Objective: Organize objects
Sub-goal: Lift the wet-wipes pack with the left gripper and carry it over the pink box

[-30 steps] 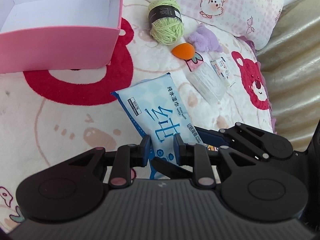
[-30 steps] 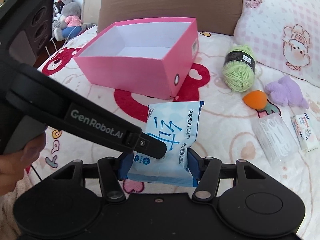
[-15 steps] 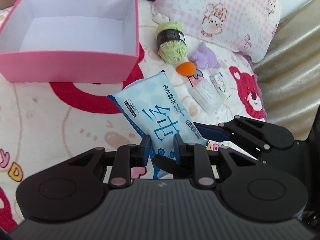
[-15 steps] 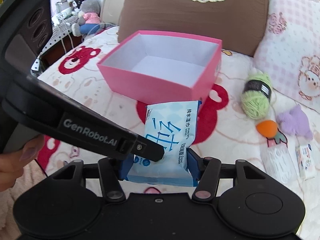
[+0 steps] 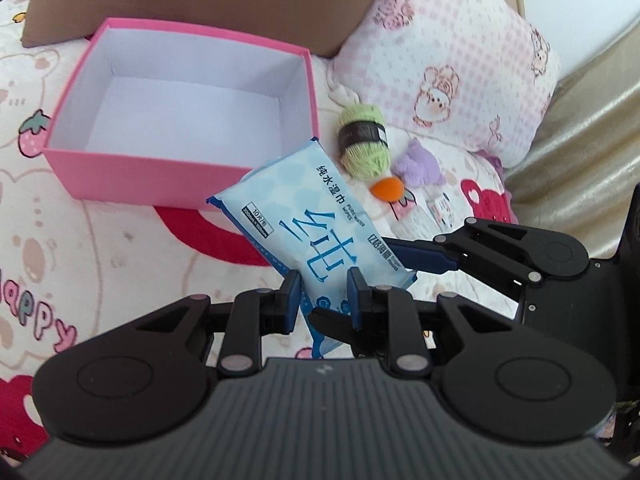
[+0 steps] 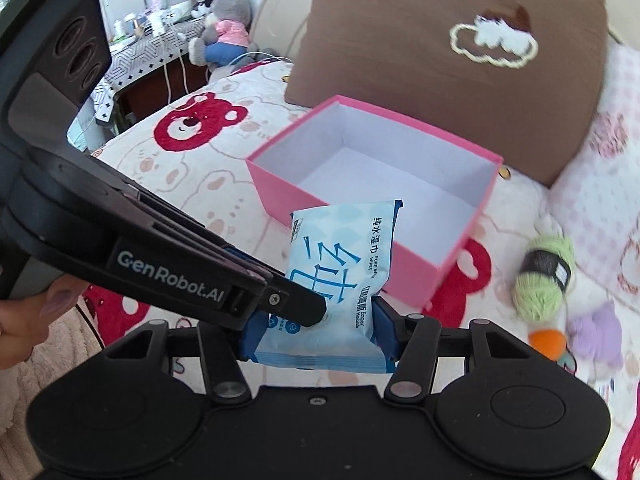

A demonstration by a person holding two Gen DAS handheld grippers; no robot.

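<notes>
Compared with a second ago, the pink box (image 5: 188,176) shows far more of its empty white inside, and the brown cushion (image 6: 452,80) behind it has come into the left wrist view. The wet-wipes pack (image 5: 316,236) now hangs clear above the bear-print bedspread (image 5: 120,248), its far corner overlapping the box's near wall, where before it sat low over the blanket. Both grippers hold it as before: the right gripper (image 6: 318,330) clamps the pack's near end across its width, and the left gripper (image 5: 320,294), jaws almost fully clenched, pinches a corner of that same end. The green yarn ball (image 5: 362,144), purple plush (image 5: 418,162) and orange sponge (image 5: 386,189) lie in the same cluster right of the box.

The pack's near edge is hidden behind the gripper bodies. The clear packet beyond the sponge is mostly covered by the right gripper's finger, and what it holds is probably tissue, too blurred to confirm. A hand (image 6: 24,320) is cut off at the right wrist view's left edge.
</notes>
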